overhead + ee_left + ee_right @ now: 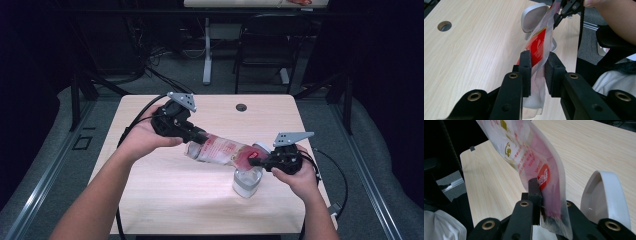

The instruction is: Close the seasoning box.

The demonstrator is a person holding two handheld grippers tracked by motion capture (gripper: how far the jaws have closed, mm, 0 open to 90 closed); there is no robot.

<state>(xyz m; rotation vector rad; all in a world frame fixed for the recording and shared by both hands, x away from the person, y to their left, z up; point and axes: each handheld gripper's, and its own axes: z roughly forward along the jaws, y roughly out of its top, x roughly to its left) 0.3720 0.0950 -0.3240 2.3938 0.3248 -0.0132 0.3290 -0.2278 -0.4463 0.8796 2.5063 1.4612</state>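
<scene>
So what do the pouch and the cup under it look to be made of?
The pouch looks like thin, glossy plastic film: it is translucent, printed in red, and it bends and creases between the left tool and the right tool. The cup seems to be rigid plastic or possibly ceramic, with a smooth matte pale grey surface and a thick, even rim.

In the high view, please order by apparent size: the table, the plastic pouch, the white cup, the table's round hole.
1. table
2. plastic pouch
3. white cup
4. round hole
</scene>
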